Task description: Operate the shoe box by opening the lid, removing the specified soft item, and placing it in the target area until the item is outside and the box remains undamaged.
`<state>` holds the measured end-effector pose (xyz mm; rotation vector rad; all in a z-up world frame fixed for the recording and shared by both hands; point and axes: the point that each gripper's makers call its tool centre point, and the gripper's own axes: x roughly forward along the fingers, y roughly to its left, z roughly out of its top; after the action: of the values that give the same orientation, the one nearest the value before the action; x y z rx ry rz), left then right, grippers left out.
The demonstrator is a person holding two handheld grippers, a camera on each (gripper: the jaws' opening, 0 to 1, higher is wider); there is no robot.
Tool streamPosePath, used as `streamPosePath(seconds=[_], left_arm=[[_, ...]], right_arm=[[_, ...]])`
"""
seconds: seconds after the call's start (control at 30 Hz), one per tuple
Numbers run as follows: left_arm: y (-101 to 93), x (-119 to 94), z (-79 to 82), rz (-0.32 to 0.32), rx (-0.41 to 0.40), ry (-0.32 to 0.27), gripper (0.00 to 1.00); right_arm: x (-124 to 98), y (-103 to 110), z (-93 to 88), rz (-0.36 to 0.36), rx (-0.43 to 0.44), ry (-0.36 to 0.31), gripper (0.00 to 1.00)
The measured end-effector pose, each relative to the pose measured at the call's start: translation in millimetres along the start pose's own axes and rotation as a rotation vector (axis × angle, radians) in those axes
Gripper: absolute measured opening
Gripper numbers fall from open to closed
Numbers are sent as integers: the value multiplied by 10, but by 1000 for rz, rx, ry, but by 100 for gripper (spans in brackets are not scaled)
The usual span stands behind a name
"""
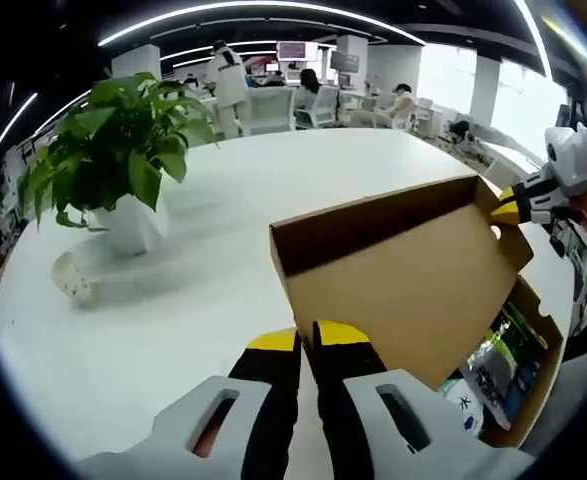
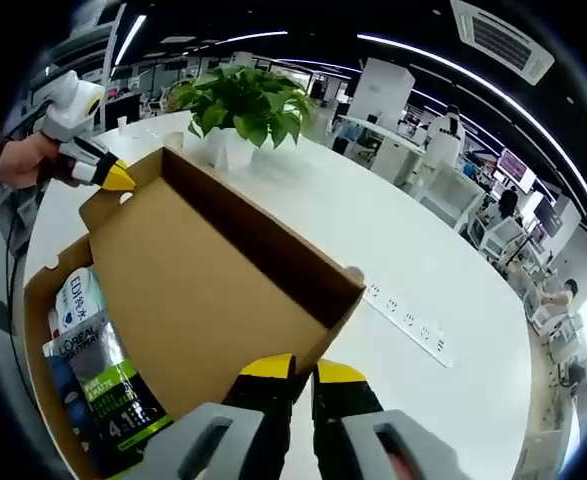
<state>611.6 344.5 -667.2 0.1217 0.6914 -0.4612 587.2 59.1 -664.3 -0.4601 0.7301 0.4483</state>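
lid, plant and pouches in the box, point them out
lid [image 1: 403, 270], left gripper view, middle of its inner face
plant [image 1: 113, 140], left gripper view, on its leaves
pouches [image 2: 108, 385], right gripper view, on the green-and-black pouch's front

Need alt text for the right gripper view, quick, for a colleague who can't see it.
Right gripper pinches the raised cardboard lid of a shoe box on a white table; packets lie inside. Left gripper touches the lid's far corner, with a plant behind.

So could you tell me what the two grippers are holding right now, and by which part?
Both grip the shoe box lid, raised open: the left gripper and the right gripper each pinch an end of its front edge, at opposite corners.
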Motion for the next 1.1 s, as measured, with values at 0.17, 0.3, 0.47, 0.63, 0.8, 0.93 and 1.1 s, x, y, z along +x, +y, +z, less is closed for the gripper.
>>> streamPosePath(seconds=[0.17,0.3,0.47,0.63,0.8,0.93,1.1], left_arm=[[23,78,-30,-2,-2,16,3],[37,132,-63,2,3,29,3],[42,179,-87,2,12,45,4],[55,229,-127,1,10,57,4],[28,227,-164,2,12,67,4],[27,246,-188,2,2,74,4],[16,262,-213,1,6,87,4]], right_arm=[[60,-4,-27,8,-2,18,1],[103,2,-50,12,-4,30,1],[173,-13,-75,17,-4,45,2],[220,-3,-105,24,-5,61,2],[260,6,-138,29,1,73,2],[285,9,-158,32,16,81,2],[344,19,-193,41,19,96,2]])
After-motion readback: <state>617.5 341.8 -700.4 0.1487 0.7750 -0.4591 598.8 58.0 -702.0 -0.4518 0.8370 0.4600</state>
